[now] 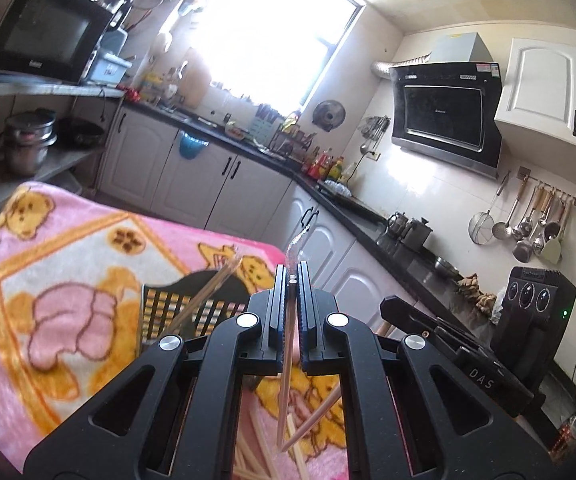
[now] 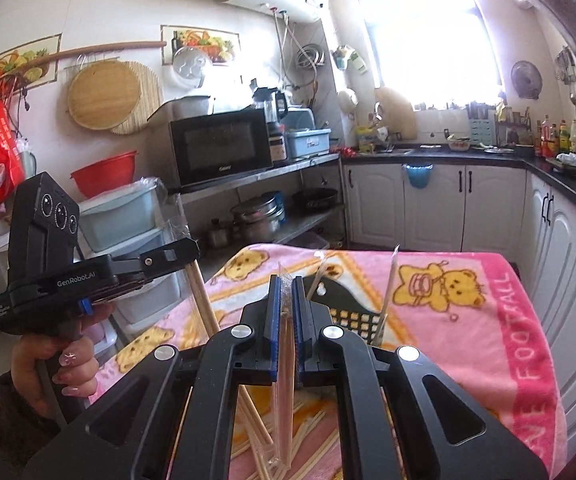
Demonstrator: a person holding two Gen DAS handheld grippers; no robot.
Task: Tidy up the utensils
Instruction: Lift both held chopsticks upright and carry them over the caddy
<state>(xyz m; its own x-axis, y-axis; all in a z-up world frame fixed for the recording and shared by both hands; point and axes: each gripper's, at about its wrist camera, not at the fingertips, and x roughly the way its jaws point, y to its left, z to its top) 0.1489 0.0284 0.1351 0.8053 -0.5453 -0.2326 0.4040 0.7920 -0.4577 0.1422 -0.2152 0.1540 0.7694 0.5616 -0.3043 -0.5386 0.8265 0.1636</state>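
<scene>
The landmark here is the black utensil basket [image 2: 352, 316], a slotted holder lying on the pink bear-print blanket [image 2: 468, 312] that covers the table.

The left gripper [image 1: 292, 276] is clamped tight on a pair of wooden chopsticks [image 1: 285, 364] in a clear plastic sleeve. The sticks run through the narrow slit between the jaws: the crinkled sleeve end pokes out above the fingertips, and the pointed wooden ends hang below, behind the jaws, over the blanket. In the left wrist view the basket [image 1: 191, 304] sits just left of this gripper and slightly beyond it, with another sleeved stick [image 1: 207, 292] leaning out of it.

The right gripper [image 2: 286, 280] is likewise closed on a wrapped chopstick pair [image 2: 283, 384]; the clear wrapper shows between the blue pads and the sticks drop down under the jaws toward the blanket. From the right wrist view the basket lies just beyond and to the right of the fingertips, holding two thin sleeved sticks [image 2: 388, 292] that stand up tilted.

Loose chopsticks [image 2: 312, 436] are scattered on the blanket on the near side of the basket, under both grippers.

In the right wrist view the left gripper [image 2: 191, 250] appears well to the left of the basket, with the person's hand [image 2: 67, 364] around its handle and chopsticks [image 2: 203, 300] slanting down from its jaws.
</scene>
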